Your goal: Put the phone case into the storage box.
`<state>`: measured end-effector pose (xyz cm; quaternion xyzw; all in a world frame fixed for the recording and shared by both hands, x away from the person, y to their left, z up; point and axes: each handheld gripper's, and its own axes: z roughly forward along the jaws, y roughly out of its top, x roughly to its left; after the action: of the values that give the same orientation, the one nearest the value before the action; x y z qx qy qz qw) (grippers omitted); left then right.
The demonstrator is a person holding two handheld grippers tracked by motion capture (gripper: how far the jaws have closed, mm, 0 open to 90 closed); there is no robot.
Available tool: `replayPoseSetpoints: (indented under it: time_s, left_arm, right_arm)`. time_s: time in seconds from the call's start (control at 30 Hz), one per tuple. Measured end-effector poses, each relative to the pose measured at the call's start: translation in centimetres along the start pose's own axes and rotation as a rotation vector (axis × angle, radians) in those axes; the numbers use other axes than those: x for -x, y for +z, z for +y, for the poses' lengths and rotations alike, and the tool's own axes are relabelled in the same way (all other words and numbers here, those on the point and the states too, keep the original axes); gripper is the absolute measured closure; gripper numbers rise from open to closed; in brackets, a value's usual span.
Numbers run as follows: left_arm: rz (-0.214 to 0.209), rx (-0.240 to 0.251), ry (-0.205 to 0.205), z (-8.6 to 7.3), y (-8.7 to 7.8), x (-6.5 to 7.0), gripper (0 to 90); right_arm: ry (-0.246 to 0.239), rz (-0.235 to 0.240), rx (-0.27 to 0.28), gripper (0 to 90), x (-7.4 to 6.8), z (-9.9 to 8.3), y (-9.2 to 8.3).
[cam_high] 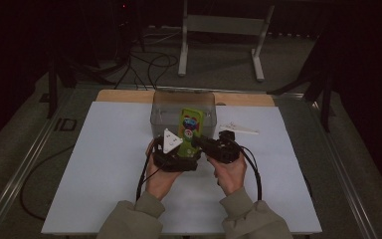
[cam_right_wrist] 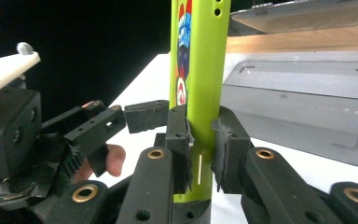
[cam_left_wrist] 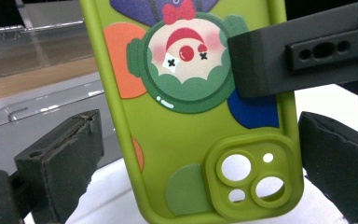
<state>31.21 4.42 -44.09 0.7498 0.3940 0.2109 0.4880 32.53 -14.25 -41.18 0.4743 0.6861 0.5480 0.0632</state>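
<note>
High view: fixed above the person's side, facing forward and down; far off, takes in the whole table [cam_high: 104,164] and floor beyond; left gripper [cam_high: 176,149] and right gripper [cam_high: 214,145] sit mid-frame. Left gripper view: rides that tool, looks along its own jaws; very near the green phone case [cam_left_wrist: 191,116] standing between them. Right gripper view: looks along its jaws, equally close, edge-on to the case; left gripper just beside. Shared by all three: phone case and clear box [cam_high: 181,107] behind it.
</note>
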Motion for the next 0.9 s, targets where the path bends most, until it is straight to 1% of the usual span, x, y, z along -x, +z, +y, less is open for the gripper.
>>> replayPoseSetpoints:
  time_s: [0.27,0.33,0.4,0.43,0.63,0.77,0.83,0.9]
  left_arm:
    - [-0.02,0.001,0.033,-0.1,-0.6,-0.3,0.5]
    - [-0.011,-0.007,0.046,-0.2,-0.9,-0.5,0.4]
    - [-0.01,-0.007,0.049,-0.3,-1.0,-0.6,0.3]
    - [0.004,-0.01,0.055,-0.4,-1.4,-0.8,0.3]
    - [0.049,-0.015,0.07,-1.1,-3.1,-2.1,0.3]
    - [0.094,-0.019,0.098,-1.8,-4.5,-3.1,0.3]
    - [0.112,-0.02,0.099,-2.2,-5.3,-3.7,0.3]
    - [0.12,-0.018,0.092,-2.5,-5.9,-4.3,0.3]
  right_arm:
    - [-0.004,-0.022,-0.014,78.4,0.1,0.1,0.0]
    - [-0.005,-0.028,-0.018,78.4,0.2,0.2,0.0]
    - [-0.006,-0.03,-0.018,78.3,0.2,0.2,0.0]
    - [-0.005,-0.031,-0.02,78.3,0.3,0.2,0.0]
    - [-0.009,-0.045,-0.035,78.3,0.3,0.3,-0.1]
    - [-0.01,-0.051,-0.044,78.3,0.3,0.4,-0.2]
    - [-0.012,-0.063,-0.052,78.3,0.3,0.5,-0.3]
    - [-0.013,-0.065,-0.054,78.3,0.4,0.5,-0.3]
